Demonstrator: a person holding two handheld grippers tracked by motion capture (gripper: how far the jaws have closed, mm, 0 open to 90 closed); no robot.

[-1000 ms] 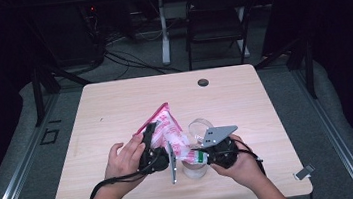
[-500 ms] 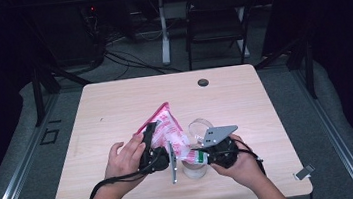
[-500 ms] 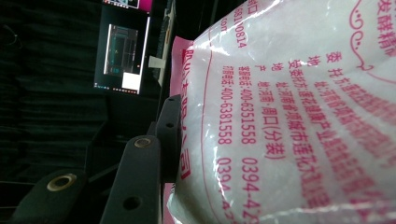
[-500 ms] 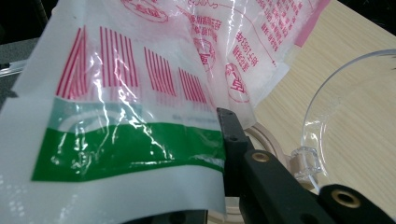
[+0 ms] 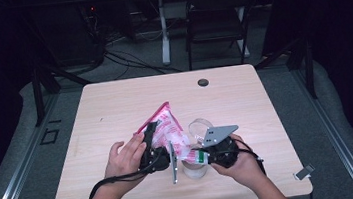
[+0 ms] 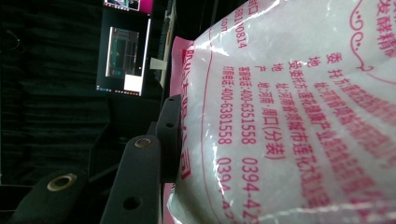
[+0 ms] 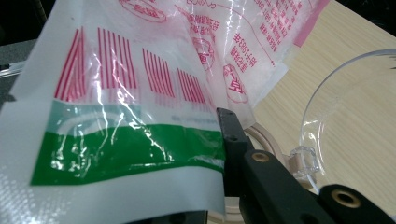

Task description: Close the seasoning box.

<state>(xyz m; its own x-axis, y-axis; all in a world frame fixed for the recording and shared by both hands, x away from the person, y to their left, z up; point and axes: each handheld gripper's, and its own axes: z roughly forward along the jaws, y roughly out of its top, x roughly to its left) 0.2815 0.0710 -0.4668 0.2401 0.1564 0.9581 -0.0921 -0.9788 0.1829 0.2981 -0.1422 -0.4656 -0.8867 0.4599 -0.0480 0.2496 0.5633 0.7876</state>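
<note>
One bag (image 5: pixel 168 130), one clear jar (image 5: pixel 195 168), one lid (image 5: pixel 198 126), two grippers, one table (image 5: pixel 115 106).

A pale wooden table (image 5: pixel 115 111) carries a clear glass jar (image 5: pixel 197 170) near its front edge.

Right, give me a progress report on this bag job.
Done: the glass jar's lid is flipped open. In hand: both grippers, left and right, clamp the pink-printed clear plastic bag of white grains over the clear glass jar. Left: no grains visibly pouring; the bag looks full.
</note>
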